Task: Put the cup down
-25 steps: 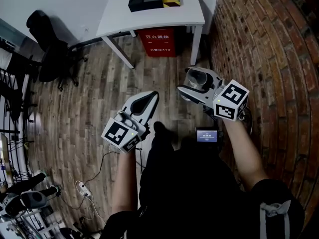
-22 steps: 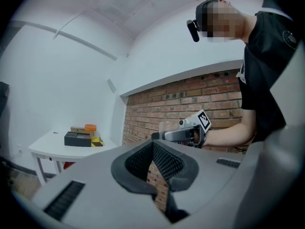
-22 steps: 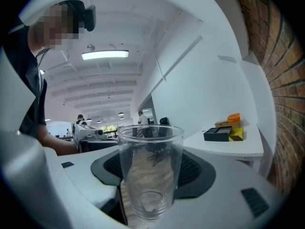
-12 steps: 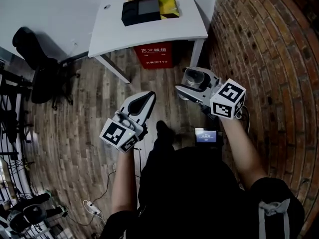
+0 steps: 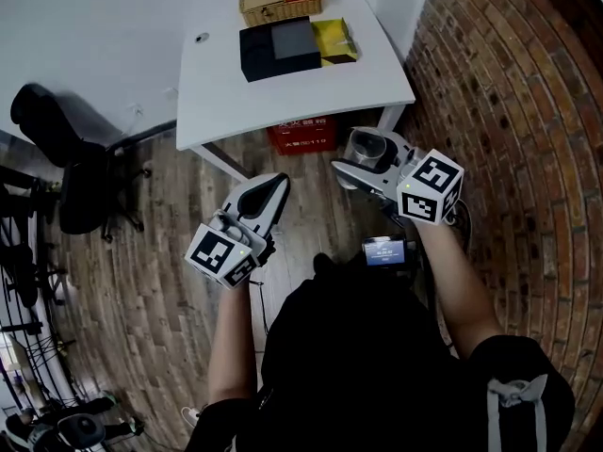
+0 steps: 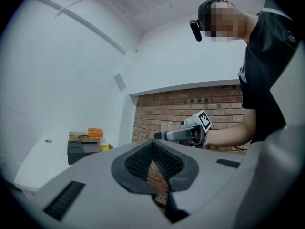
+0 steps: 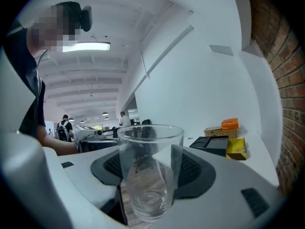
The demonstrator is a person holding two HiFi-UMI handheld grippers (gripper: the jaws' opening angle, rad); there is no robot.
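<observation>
Brick wall [image 5: 528,111] to the right, fingers of the right gripper [image 5: 364,158] clamp an upright glass cup [image 7: 150,173], the left gripper [image 5: 271,188] is closed empty, and the worktop [image 5: 283,102] lies ahead, its near right corner nearest the cup.

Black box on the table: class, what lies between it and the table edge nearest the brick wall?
A yellow packet, lying beside the black box on the table. The head view shows it best; the right gripper view shows it too.
</observation>
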